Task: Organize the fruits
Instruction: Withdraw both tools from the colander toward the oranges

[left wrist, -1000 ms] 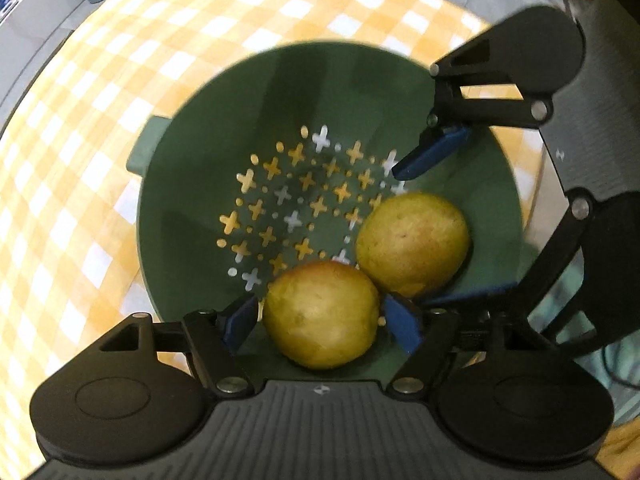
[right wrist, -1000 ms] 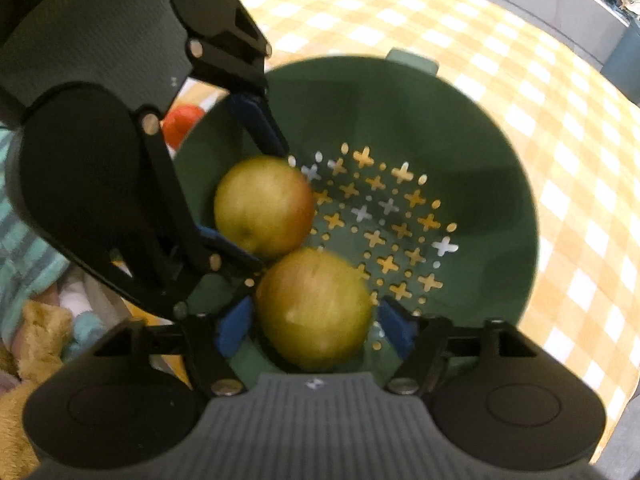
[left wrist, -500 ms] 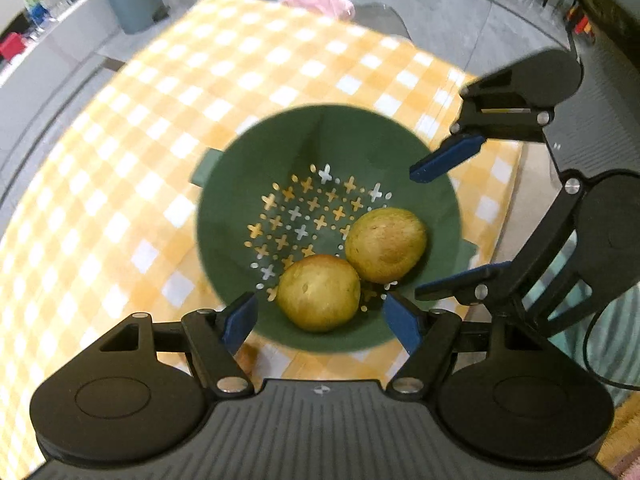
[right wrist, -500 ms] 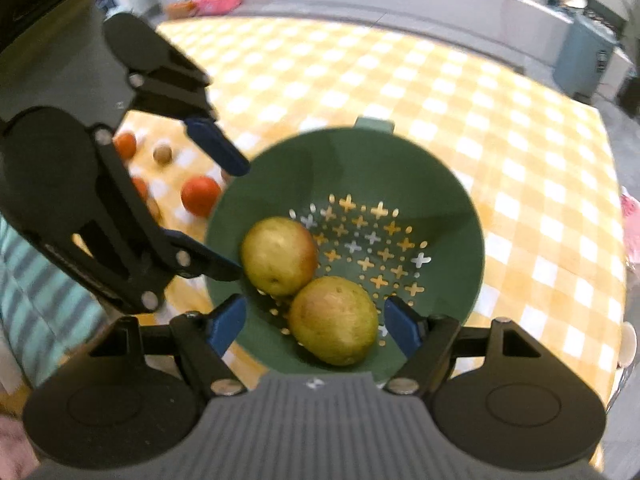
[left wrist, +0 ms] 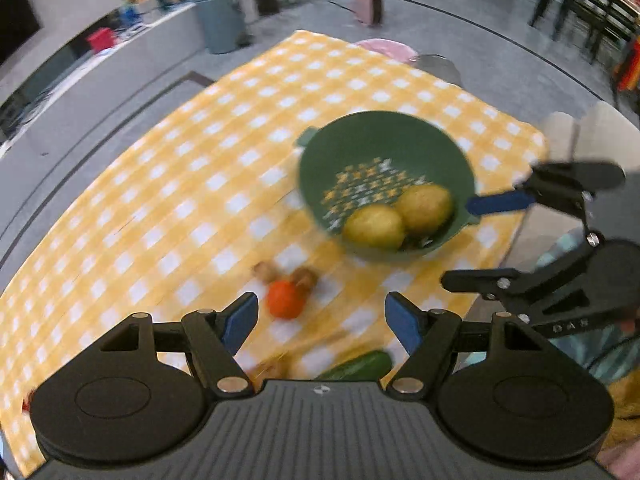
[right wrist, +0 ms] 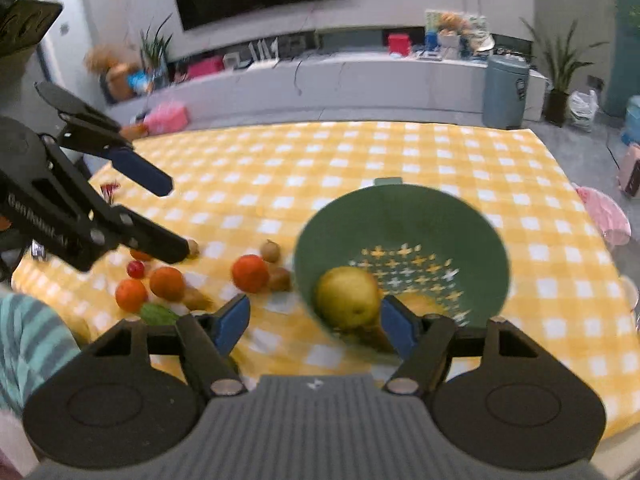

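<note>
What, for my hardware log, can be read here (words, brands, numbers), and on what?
"D A S": on the right gripper, on its black body; it may be part of a longer word.
"Gen Robot-AI": on the left gripper, on its body, blurred.
Label on the grey bin: too small to read.

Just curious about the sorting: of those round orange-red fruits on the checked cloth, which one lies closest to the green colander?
The lone orange-red fruit with small brown fruits beside it, just left of the green colander. The other orange ones cluster farther left.
</note>
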A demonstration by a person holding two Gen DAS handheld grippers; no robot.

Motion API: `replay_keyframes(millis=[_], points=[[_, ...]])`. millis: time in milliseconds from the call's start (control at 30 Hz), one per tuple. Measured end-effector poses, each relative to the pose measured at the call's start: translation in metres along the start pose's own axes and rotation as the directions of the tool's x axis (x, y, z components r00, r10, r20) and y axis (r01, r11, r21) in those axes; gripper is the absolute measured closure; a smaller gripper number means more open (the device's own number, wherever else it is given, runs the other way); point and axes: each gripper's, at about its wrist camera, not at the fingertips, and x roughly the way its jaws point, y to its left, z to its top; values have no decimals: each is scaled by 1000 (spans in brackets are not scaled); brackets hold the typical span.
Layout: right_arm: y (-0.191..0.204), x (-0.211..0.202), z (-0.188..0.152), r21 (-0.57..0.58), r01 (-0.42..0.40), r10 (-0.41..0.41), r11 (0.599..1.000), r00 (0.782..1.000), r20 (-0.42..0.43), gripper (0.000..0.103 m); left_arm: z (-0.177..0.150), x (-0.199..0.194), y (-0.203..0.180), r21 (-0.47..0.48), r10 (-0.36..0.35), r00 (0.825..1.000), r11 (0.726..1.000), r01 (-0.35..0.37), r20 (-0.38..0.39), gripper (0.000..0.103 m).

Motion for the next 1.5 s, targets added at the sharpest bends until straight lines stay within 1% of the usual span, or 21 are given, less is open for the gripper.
replay_keyframes(millis=[67, 100, 200, 300, 400, 467, 533, 633, 700, 800, 833, 867, 1033, 1100, 1167, 1300, 1433, 1500], points=[[10, 5, -11, 47, -6, 5, 999, 1000, 22, 34, -15, -5, 10, -44, 22, 1000, 999, -22, 8, 20], [16, 7, -17, 66, -2, 0, 998, 999, 33, 34, -24, -6, 16, -72, 30, 999, 997, -29, 15, 22], [31, 11, -31, 110, -6, 0, 994, 998, 57, 34, -50, -10, 32, -132, 34, 999, 991, -30, 27, 23], [42, 15, -41, 141, 2, -11, 990, 998, 62, 34, -77, -10, 44, -190, 34, 999, 981, -31, 17, 24], [51, 19, -45, 134, 21, -30, 991, 997, 66, 35, -97, -9, 49, -192, 33, 999, 981, -32, 1, 31], [55, 23, -45, 123, 27, -34, 992, 998, 54, 35, -108, -7, 50, -173, 40, 999, 984, -40, -2, 31], [58, 27, -44, 116, 39, -45, 992, 998, 48, 35, -117, -3, 51, -158, 66, 998, 985, -69, -24, 31], [62, 33, -43, 107, 44, -48, 993, 998, 36, 35, -125, 7, 54, -137, 109, 993, 984, -115, -55, 31], [64, 36, -44, 98, 49, -52, 994, 998, 24, 35, -128, 14, 59, -136, 107, 991, 984, -117, -78, 32], [68, 43, -41, 78, 59, -60, 995, 998, 16, 35, -130, 23, 67, -135, 77, 992, 987, -89, -95, 32], [69, 45, -41, 72, 62, -63, 995, 998, 18, 36, -130, 27, 70, -138, 68, 993, 987, -81, -102, 32], [70, 48, -39, 67, 62, -63, 996, 998, 20, 39, -129, 31, 73, -143, 64, 992, 987, -79, -106, 32], [76, 67, -29, 50, 74, -75, 996, 997, 14, 45, -129, 51, 89, -189, 22, 989, 981, -50, -143, 35], [78, 75, -25, 38, 84, -85, 996, 996, 10, 46, -131, 55, 92, -197, 15, 988, 979, -45, -152, 35], [82, 83, -23, 24, 92, -92, 995, 996, 6, 49, -133, 59, 94, -205, 8, 987, 978, -40, -158, 35], [86, 97, -19, 8, 96, -96, 995, 995, -4, 50, -136, 67, 100, -224, -13, 986, 974, -25, -167, 35], [89, 106, -19, -11, 95, -96, 995, 995, -7, 50, -137, 73, 104, -238, -26, 985, 971, -15, -168, 37], [91, 109, -19, -18, 99, -99, 995, 995, -7, 50, -136, 76, 104, -237, -23, 985, 971, -18, -169, 37]])
